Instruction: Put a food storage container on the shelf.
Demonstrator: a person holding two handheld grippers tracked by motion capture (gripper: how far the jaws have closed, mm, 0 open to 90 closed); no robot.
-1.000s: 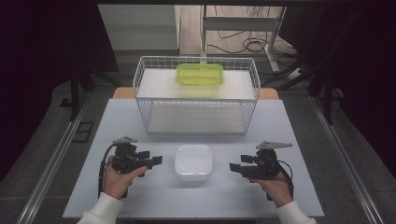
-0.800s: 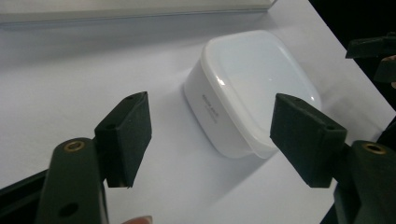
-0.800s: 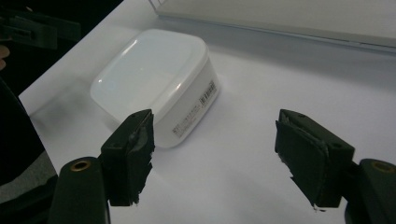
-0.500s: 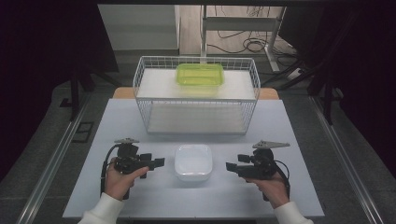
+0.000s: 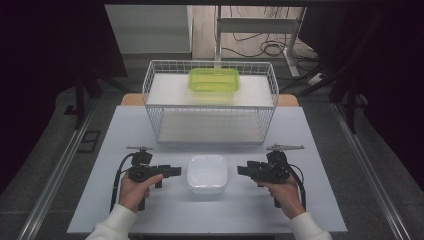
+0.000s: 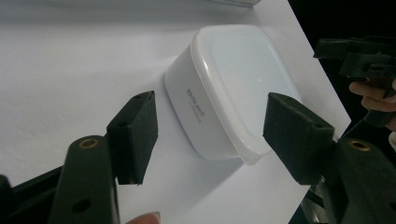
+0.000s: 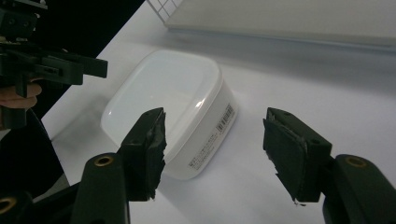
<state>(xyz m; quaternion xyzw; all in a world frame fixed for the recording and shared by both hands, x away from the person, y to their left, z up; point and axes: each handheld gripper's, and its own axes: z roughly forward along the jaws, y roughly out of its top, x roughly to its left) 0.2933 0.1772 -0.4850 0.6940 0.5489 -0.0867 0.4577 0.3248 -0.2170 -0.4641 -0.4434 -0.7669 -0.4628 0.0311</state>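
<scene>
Grippers flanking white container, no grasp yet.
White lidded container sits lower centre on tabletop; left hand-held gripper and right hand-held gripper both spread apart, clear of it; pickup remains.

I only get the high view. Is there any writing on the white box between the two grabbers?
Observer: Yes. In the left gripper view, the white box has small grey print on its side, too small to read.
Operator: Anything on the other side?
Observer: In the right gripper view, that side carries a barcode label.
Operator: Are the grabbers pinching it?
Observer: No. The left gripper has its jaws spread wide, short of the box.
Operator: And the right one?
Observer: The right gripper is open too, touching nothing.
</scene>
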